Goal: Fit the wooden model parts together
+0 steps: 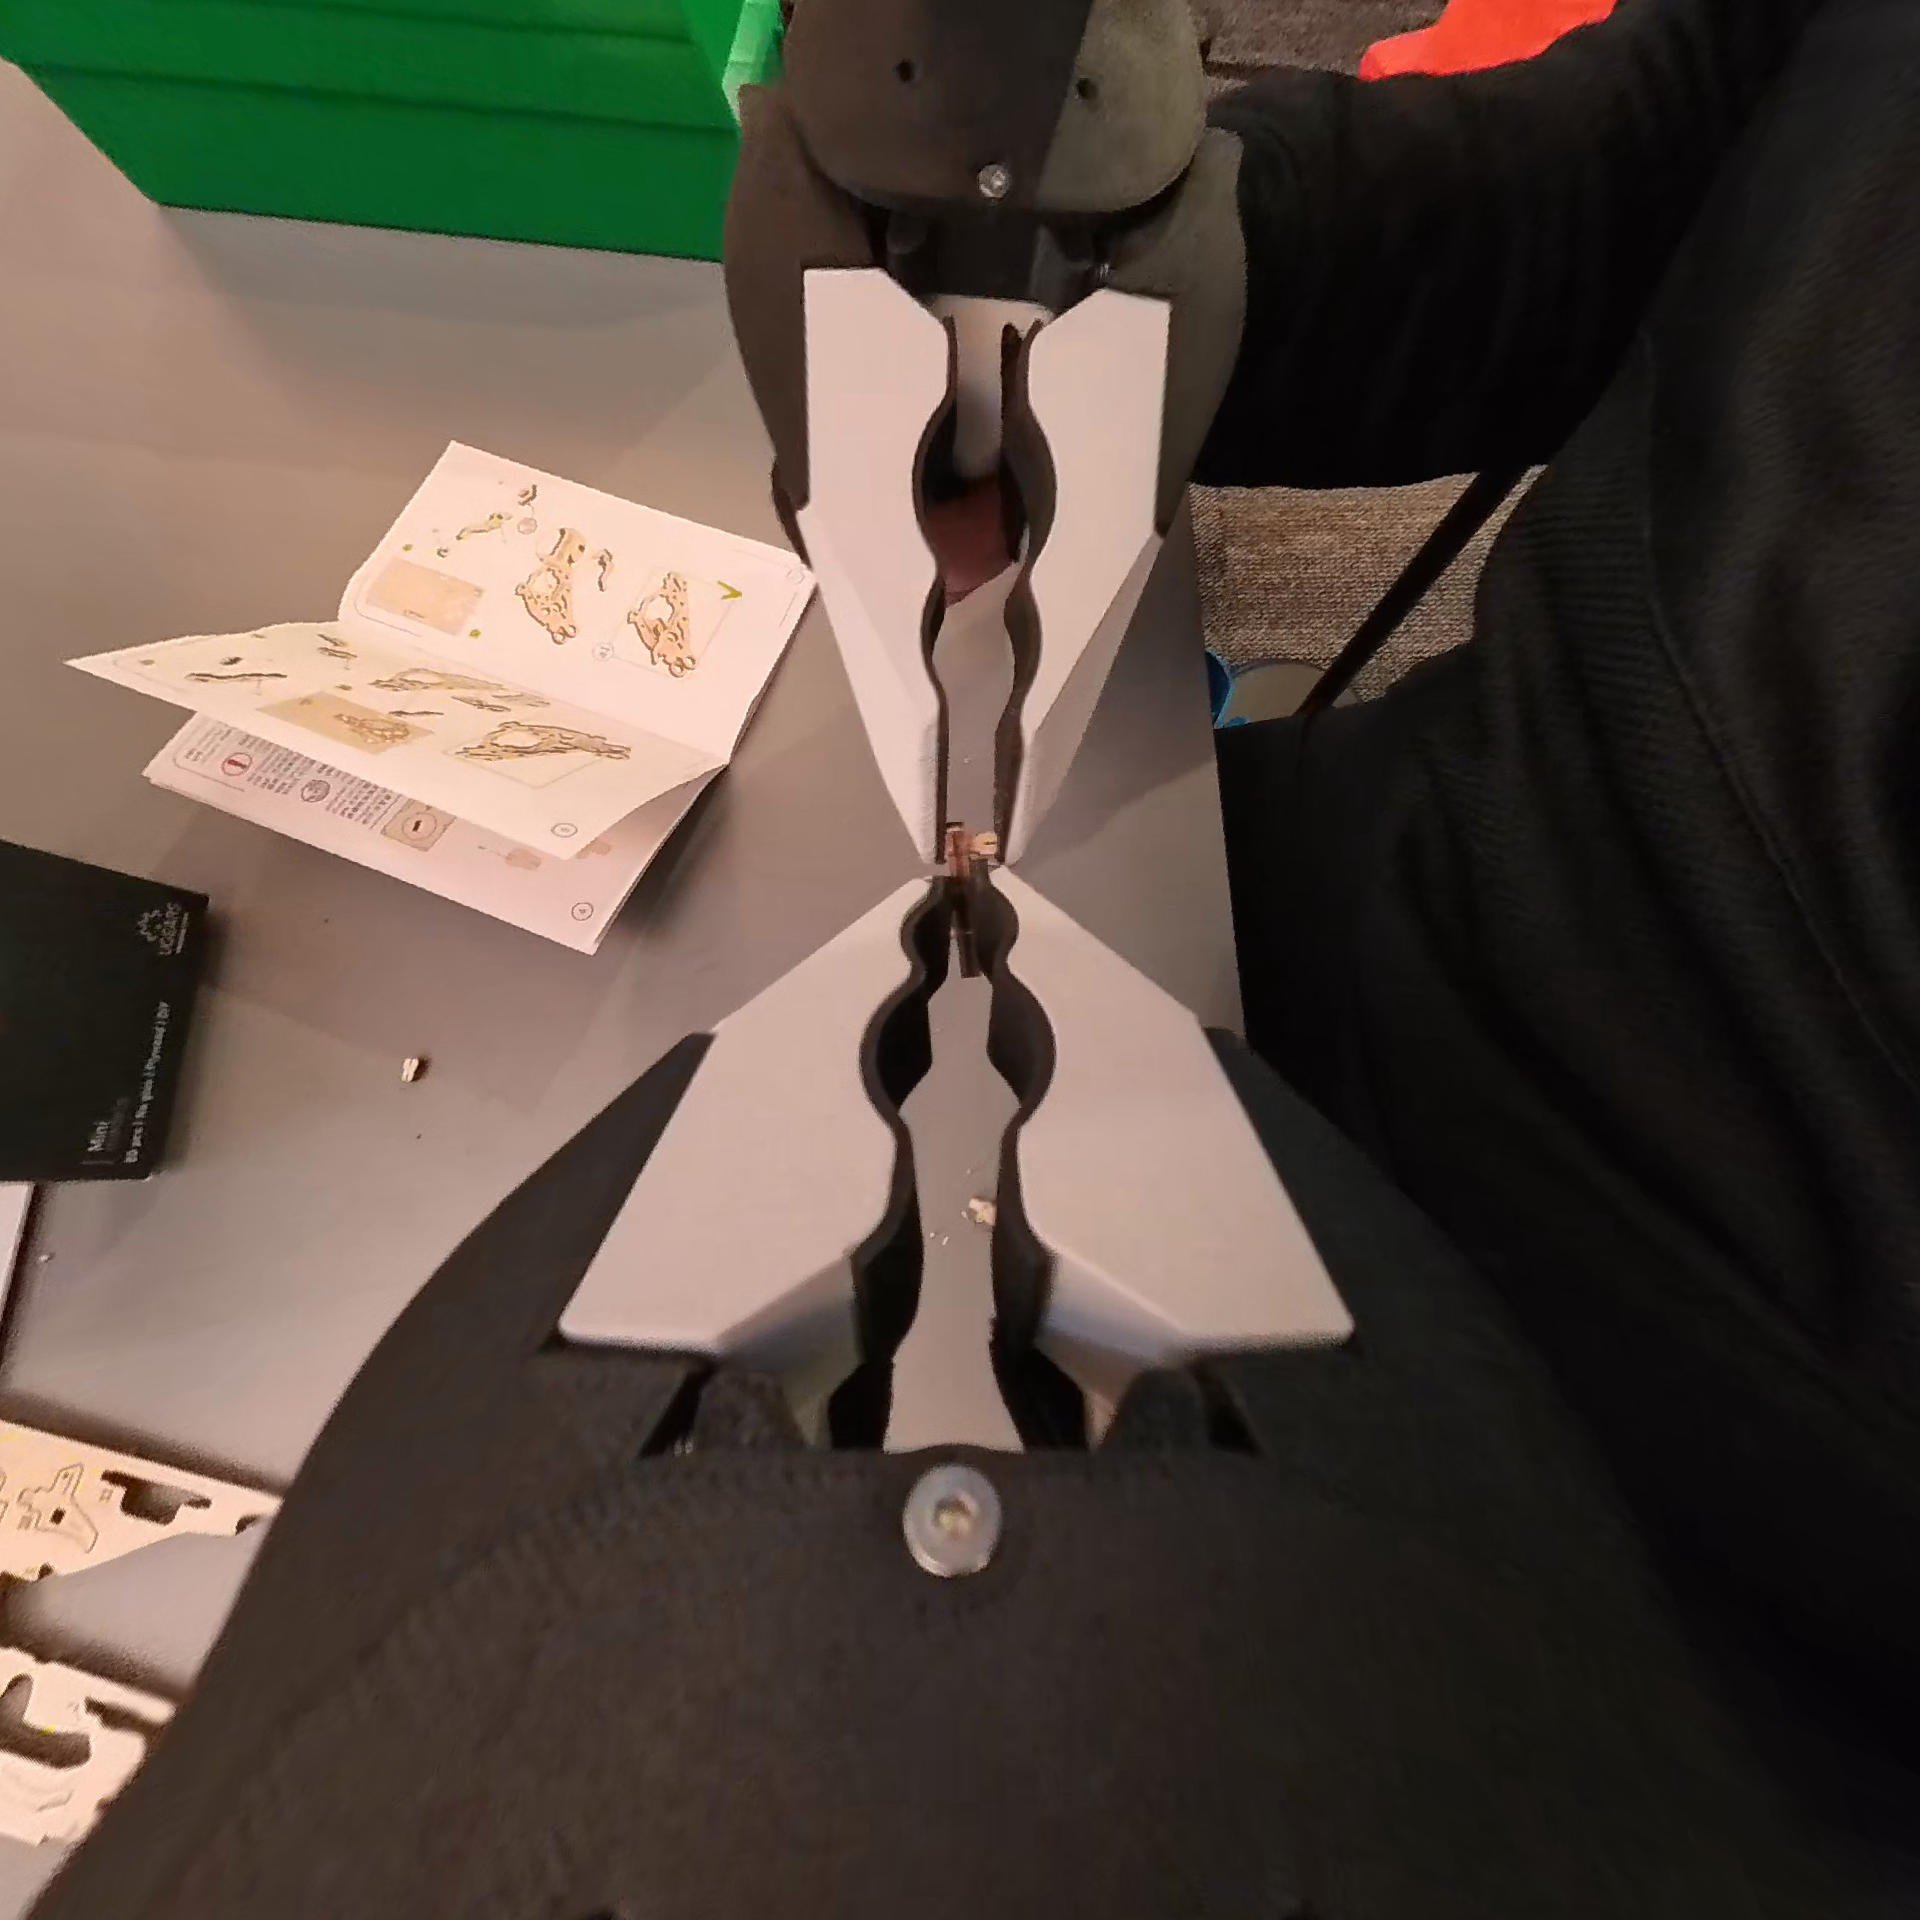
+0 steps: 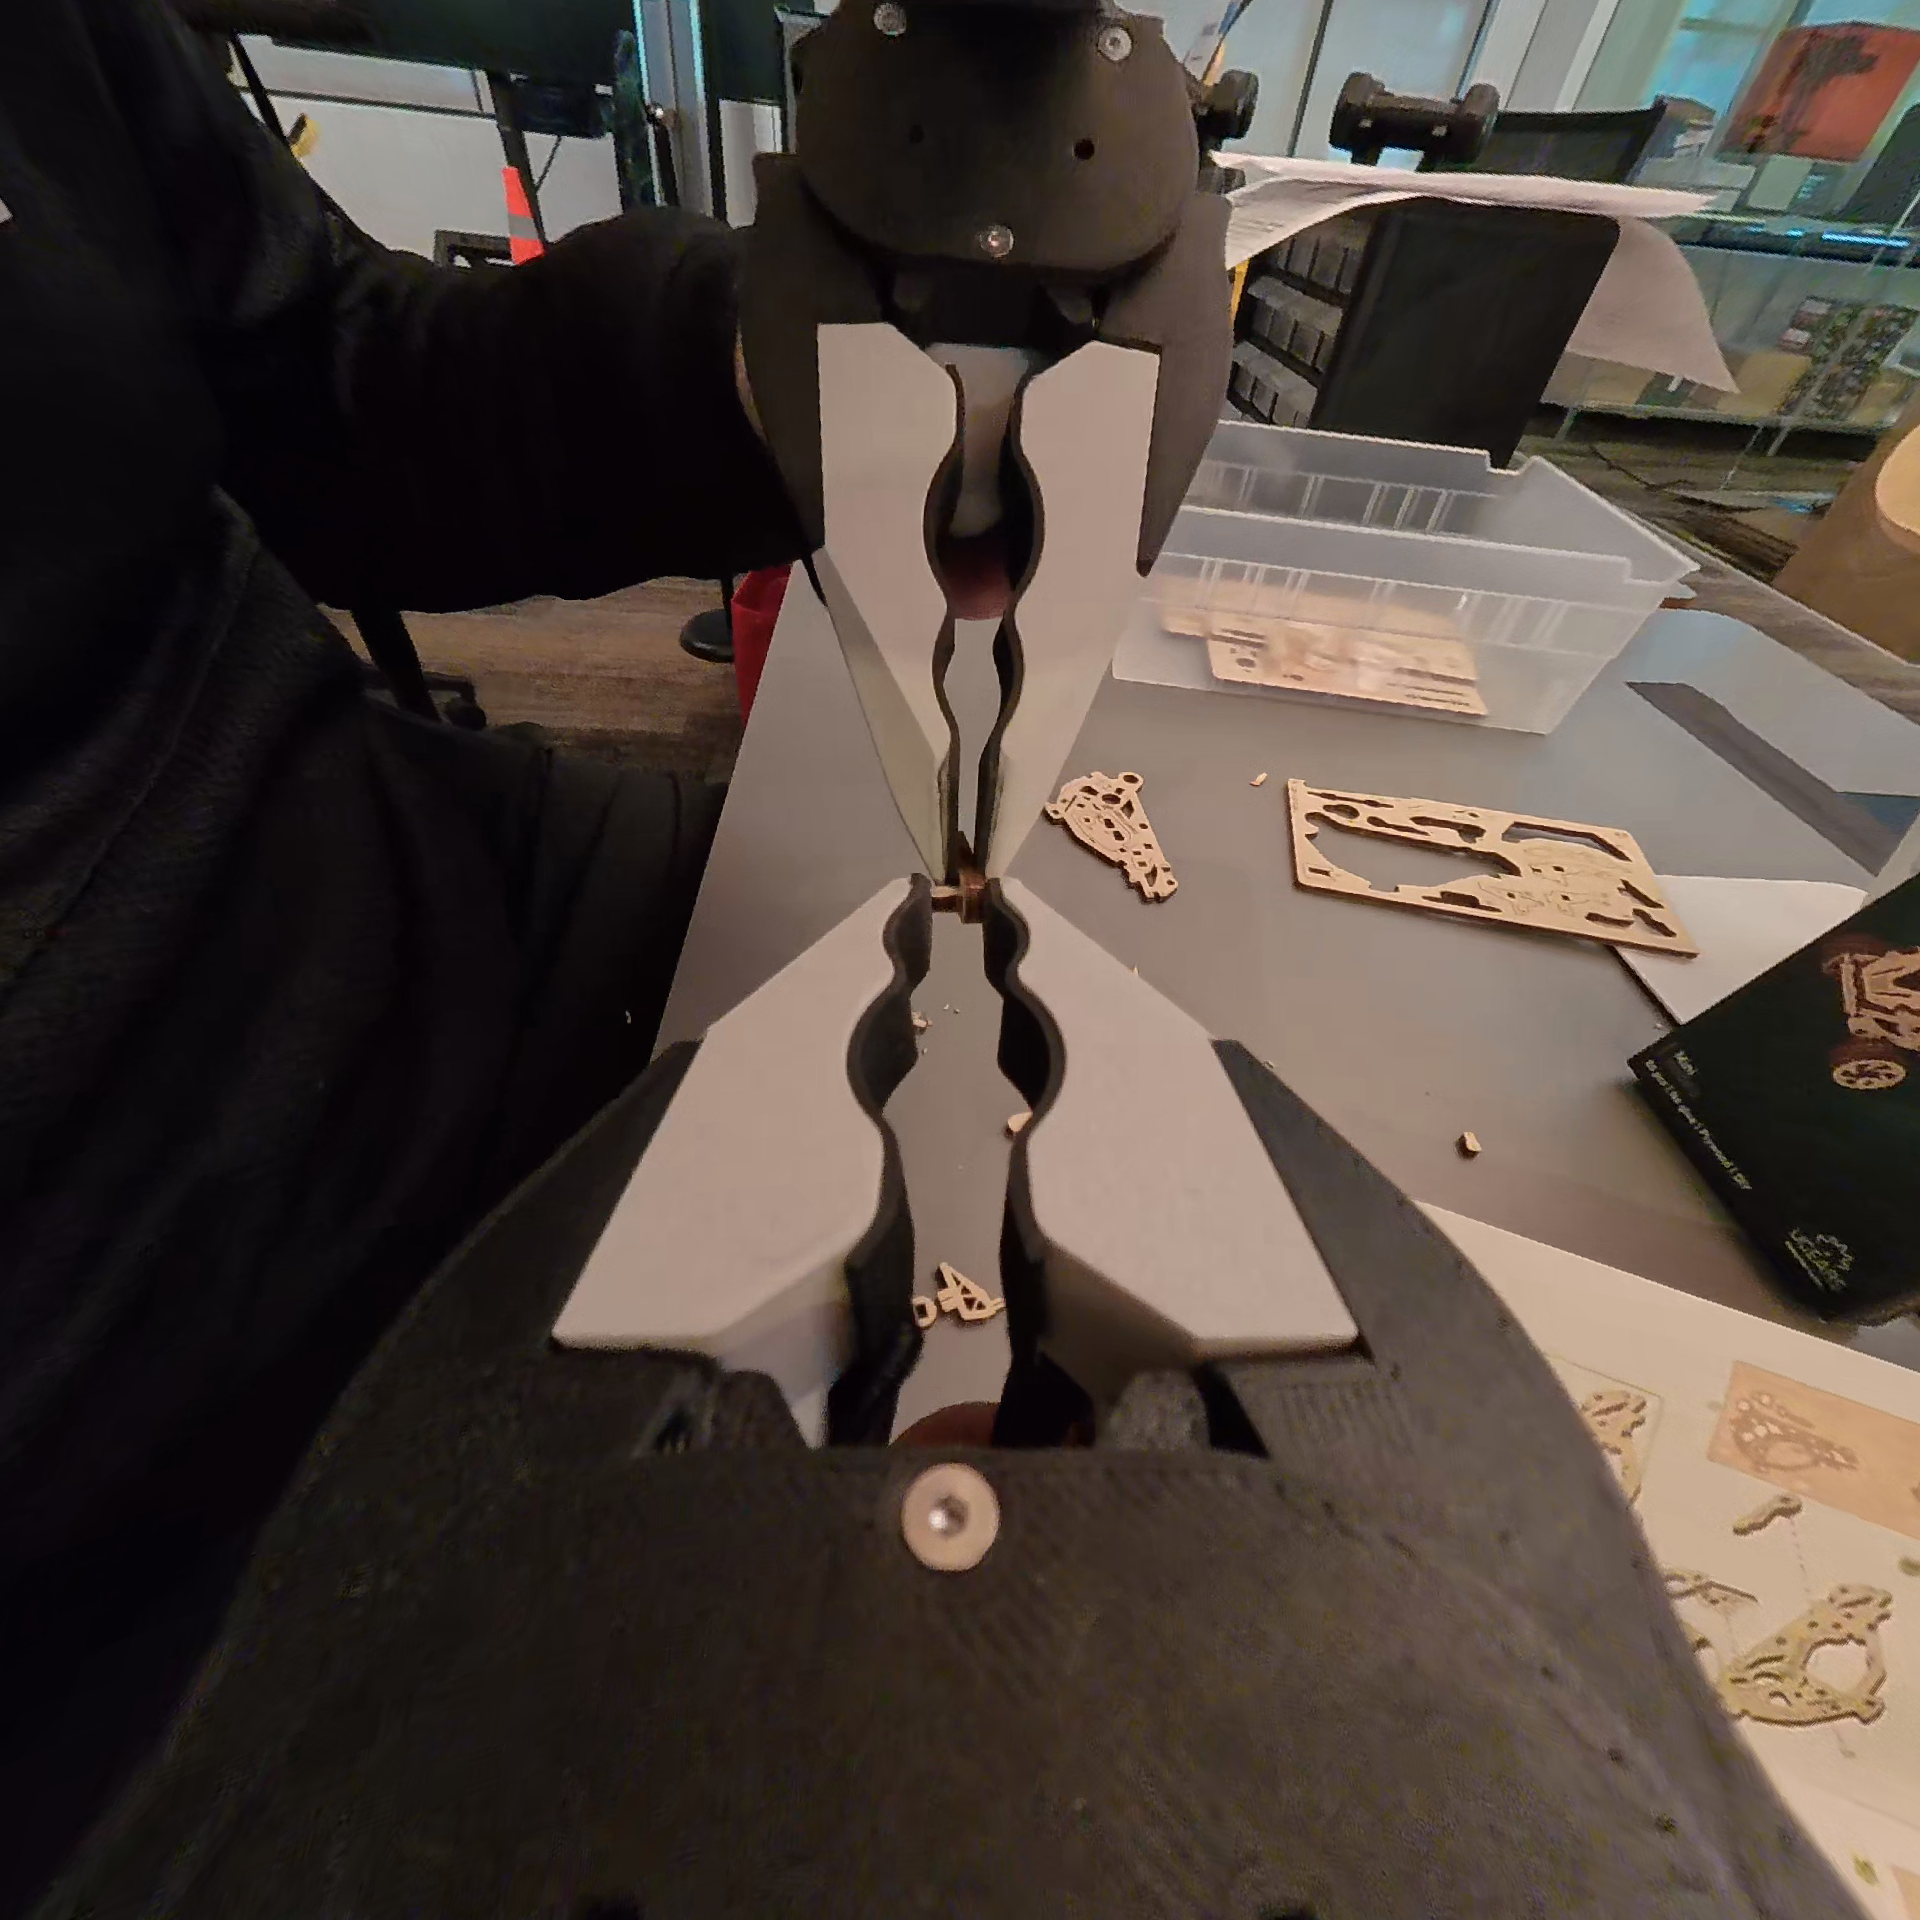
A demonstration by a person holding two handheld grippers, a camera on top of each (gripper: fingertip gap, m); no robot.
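Note:
The two grippers meet tip to tip above the grey table [image 1: 312, 416]. My left gripper [image 1: 961, 889] is shut on a thin flat wooden piece [image 1: 968, 935], seen edge-on between its black pads. My right gripper [image 2: 954, 896] is shut on a small wooden part [image 2: 963, 896], a short pin with a round disc. In the left wrist view the right gripper [image 1: 971, 850] comes down from the top with that small part [image 1: 979, 844] touching the thin piece. In the right wrist view the left gripper [image 2: 968, 837] comes from the top and its thin piece [image 2: 964, 856] meets the small part.
An open instruction booklet [image 1: 447, 686], a black box [image 1: 83, 1029] and a green box [image 1: 395, 104] lie to the left. A punched wooden sheet [image 2: 1475, 862], a loose wooden model part [image 2: 1112, 831] and a clear bin [image 2: 1403, 582] lie to the right. Small wood scraps [image 2: 961, 1299] lie below.

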